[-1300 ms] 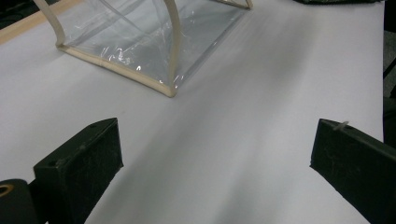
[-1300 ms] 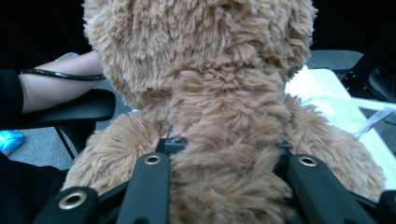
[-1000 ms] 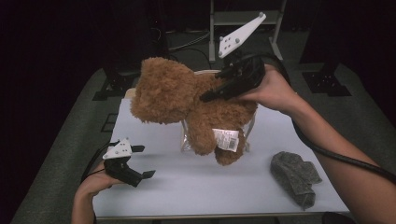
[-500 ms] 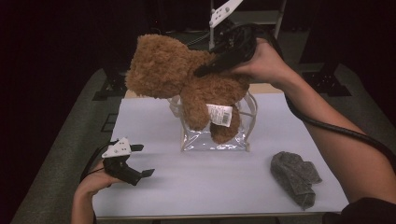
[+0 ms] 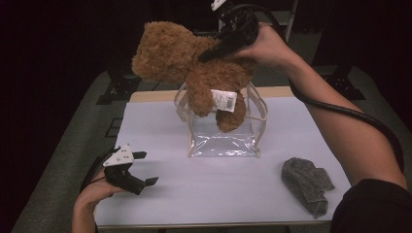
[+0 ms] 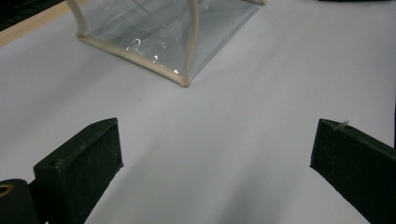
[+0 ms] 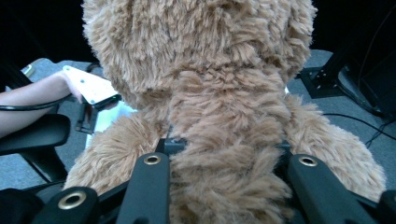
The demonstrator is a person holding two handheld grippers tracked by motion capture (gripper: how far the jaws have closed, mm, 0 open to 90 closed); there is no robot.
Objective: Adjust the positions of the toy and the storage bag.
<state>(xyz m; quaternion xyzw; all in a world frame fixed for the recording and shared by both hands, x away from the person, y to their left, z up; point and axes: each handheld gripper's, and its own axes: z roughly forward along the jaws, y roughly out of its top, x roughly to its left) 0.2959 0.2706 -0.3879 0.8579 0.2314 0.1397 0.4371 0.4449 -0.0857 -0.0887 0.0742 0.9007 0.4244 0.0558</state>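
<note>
One teddy bear [image 5: 194, 73], clamped in the right gripper [image 5: 218, 48], had risen toward the frame's top, above the clear bag [image 5: 223, 141]; the left gripper [image 5: 141, 167] rested open and empty.

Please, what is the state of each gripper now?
Left gripper: open, holding nothing.
Right gripper: closed on the teddy bear.

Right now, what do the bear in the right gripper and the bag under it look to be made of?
Teddy bear: brown plush, long shaggy pile, matte; it bulges between the right gripper's fingers, so likely soft-stuffed. A white printed tag hangs from it, probably fabric or paper.
Clear bag: see-through glossy film, likely vinyl, judging by the bright glints; cream edging and handles, possibly plastic piping or fabric.
</note>
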